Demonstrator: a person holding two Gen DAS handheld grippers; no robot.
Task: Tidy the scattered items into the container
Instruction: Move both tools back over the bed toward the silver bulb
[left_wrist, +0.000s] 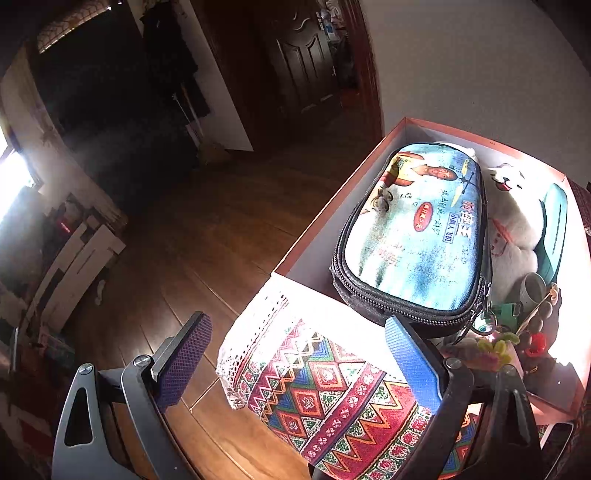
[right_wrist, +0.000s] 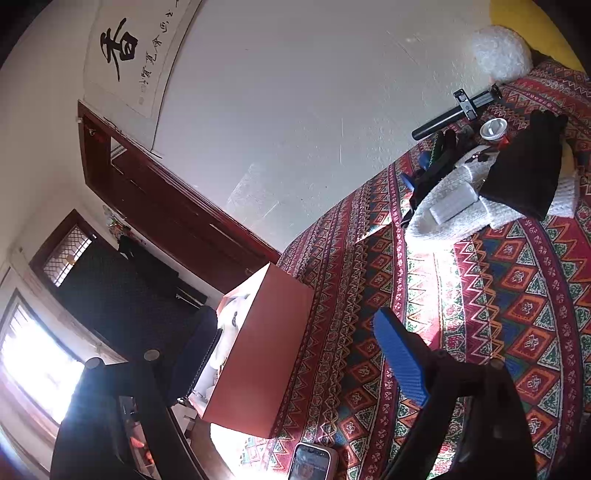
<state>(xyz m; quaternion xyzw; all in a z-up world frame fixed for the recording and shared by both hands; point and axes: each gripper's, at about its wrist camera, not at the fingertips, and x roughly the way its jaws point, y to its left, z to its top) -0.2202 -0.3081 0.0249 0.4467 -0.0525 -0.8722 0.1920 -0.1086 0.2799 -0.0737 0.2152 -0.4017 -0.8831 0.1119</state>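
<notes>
With both my left claw (left_wrist: 295, 362) and right claw (right_wrist: 295, 354) released and empty, the box (left_wrist: 369, 158) at the right of the frame already held the pouch (left_wrist: 413, 236), so I judged it best to reach the phone (right_wrist: 312, 463) at the bottom edge slowly.

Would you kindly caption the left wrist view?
Open left tongs hover beside the orange box holding a zippered pouch.

The orange cardboard box (left_wrist: 373, 155) sits open at the patterned bed's edge. Inside lie a printed zip pouch (left_wrist: 413, 236), flat, a white plush toy (left_wrist: 513, 221) beside it, and small trinkets (left_wrist: 517, 332).
</notes>
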